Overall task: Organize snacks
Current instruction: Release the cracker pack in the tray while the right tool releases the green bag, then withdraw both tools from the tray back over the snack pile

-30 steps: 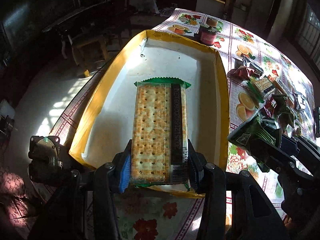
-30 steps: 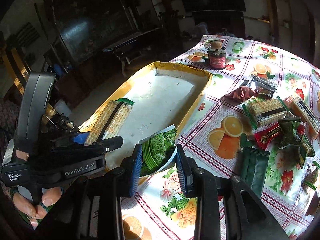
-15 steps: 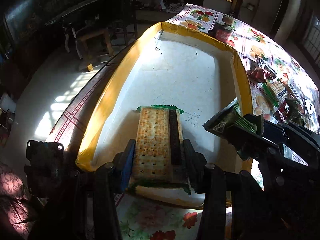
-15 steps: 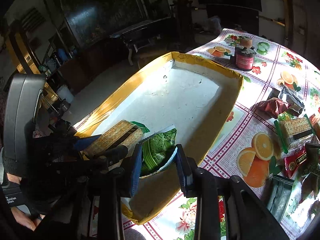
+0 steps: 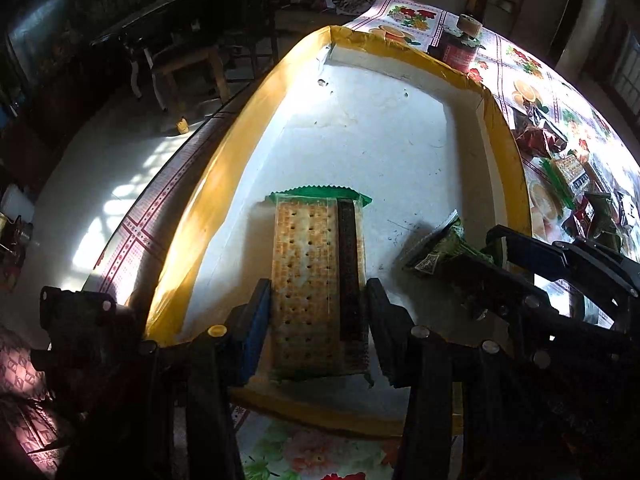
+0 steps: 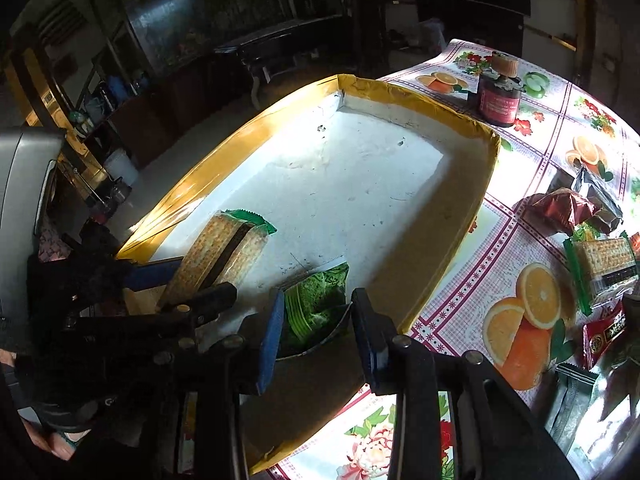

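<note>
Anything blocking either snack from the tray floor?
Nothing visible. The cracker pack in clear wrap with green ends in the left claw and the green foil snack packet in the opening right claw are already low over the yellow-rimmed white tray, with bare floor beneath.

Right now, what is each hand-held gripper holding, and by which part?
The left hand-held gripper clamps the cracker pack across its near end. The right hand-held gripper is opening; the green snack packet lies between its jaws, seemingly being released.
</note>
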`<state>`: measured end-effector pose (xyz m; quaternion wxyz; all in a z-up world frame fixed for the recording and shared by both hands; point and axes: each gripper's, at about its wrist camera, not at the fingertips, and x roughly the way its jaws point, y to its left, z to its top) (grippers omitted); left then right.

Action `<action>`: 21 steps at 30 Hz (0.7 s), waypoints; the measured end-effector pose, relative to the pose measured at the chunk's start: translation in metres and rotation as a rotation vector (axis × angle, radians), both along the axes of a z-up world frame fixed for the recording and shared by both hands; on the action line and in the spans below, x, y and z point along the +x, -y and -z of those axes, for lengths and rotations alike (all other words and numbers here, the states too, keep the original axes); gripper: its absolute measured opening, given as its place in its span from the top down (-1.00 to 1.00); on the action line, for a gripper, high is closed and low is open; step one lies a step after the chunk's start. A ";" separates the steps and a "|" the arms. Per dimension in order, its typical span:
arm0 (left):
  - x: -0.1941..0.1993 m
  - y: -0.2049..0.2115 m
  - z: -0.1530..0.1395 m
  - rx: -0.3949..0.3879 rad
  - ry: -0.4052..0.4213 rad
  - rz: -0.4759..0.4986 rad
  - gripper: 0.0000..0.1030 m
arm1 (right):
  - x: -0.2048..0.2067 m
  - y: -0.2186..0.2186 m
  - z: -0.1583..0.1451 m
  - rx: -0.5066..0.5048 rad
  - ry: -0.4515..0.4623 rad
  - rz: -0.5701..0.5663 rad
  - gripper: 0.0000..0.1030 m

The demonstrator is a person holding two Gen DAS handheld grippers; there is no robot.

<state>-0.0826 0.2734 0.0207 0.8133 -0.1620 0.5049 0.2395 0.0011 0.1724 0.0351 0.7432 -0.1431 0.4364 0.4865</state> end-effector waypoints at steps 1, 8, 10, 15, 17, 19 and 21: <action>0.000 -0.001 -0.001 -0.005 0.002 -0.002 0.05 | 0.000 0.001 -0.001 0.006 0.001 -0.001 0.24; -0.003 0.013 -0.017 0.018 0.030 0.007 -0.09 | -0.004 0.039 -0.023 0.096 0.011 0.044 -0.21; -0.003 0.020 -0.023 0.026 0.042 0.017 -0.10 | -0.002 0.059 -0.030 0.142 0.003 0.072 -0.25; 0.001 0.045 -0.039 0.054 0.069 0.052 -0.20 | 0.009 0.121 -0.044 0.252 -0.010 0.198 -0.37; 0.004 0.057 -0.044 0.062 0.076 0.073 -0.21 | 0.014 0.148 -0.046 0.308 -0.028 0.268 -0.43; 0.007 0.072 -0.048 0.071 0.083 0.097 -0.21 | 0.019 0.176 -0.047 0.371 -0.046 0.336 -0.44; 0.010 0.087 -0.050 0.077 0.085 0.120 -0.23 | 0.019 0.203 -0.048 0.411 -0.037 0.413 -0.44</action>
